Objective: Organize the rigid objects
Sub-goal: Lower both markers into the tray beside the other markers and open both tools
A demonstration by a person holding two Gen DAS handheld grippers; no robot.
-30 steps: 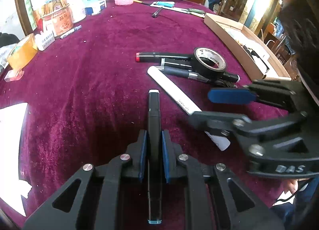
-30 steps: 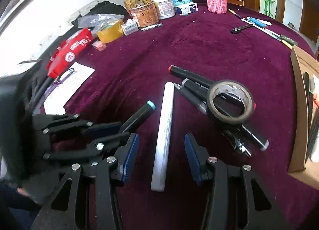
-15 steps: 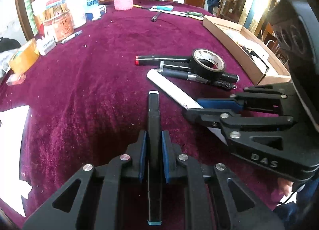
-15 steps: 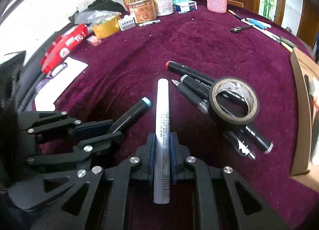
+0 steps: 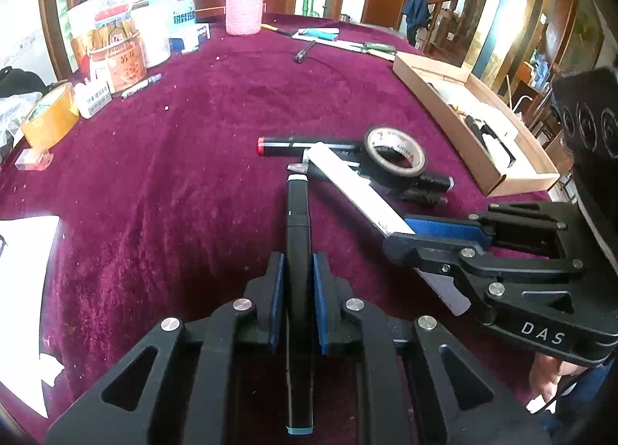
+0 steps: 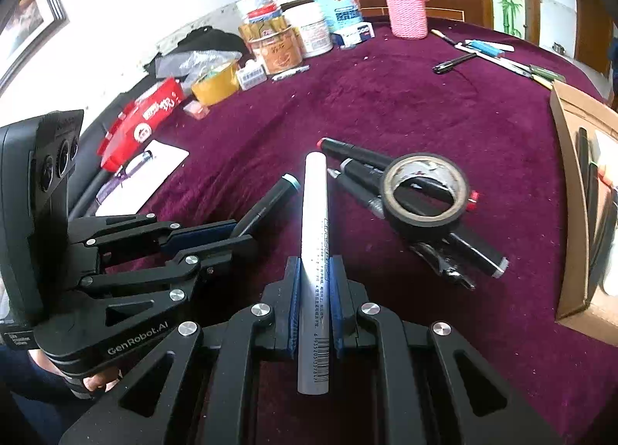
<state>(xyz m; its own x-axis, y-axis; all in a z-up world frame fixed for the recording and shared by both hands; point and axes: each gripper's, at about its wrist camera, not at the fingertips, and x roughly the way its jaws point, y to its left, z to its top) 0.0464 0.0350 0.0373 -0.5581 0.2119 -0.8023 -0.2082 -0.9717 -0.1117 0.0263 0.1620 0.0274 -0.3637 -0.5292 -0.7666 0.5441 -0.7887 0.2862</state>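
Observation:
My left gripper (image 5: pixel 298 273) is shut on a black marker (image 5: pixel 297 213) with a teal cap end, which points away along the fingers. My right gripper (image 6: pixel 314 275) is shut on a white pen (image 6: pixel 314 221) with a barcode, lifted a little off the cloth. In the left wrist view the right gripper (image 5: pixel 398 234) holds the white pen (image 5: pixel 347 182) slanting up to the left. In the right wrist view the left gripper (image 6: pixel 239 234) holds the black marker (image 6: pixel 266 201). Beyond them, a black tape roll (image 6: pixel 425 190) rests on several dark markers (image 6: pixel 359 153).
An open cardboard box (image 5: pixel 463 112) with pens inside sits at the right of the burgundy table (image 5: pixel 174 159). Tins, jars, a pink-sleeved bottle (image 6: pixel 407 8), yellow tape (image 5: pixel 48 116) and a red pack (image 6: pixel 143 116) crowd the far left. White paper (image 5: pixel 23 271) lies near the left edge.
My right gripper closed on the white pen and raised it slightly off the cloth. The left gripper kept its hold on the black marker without moving.

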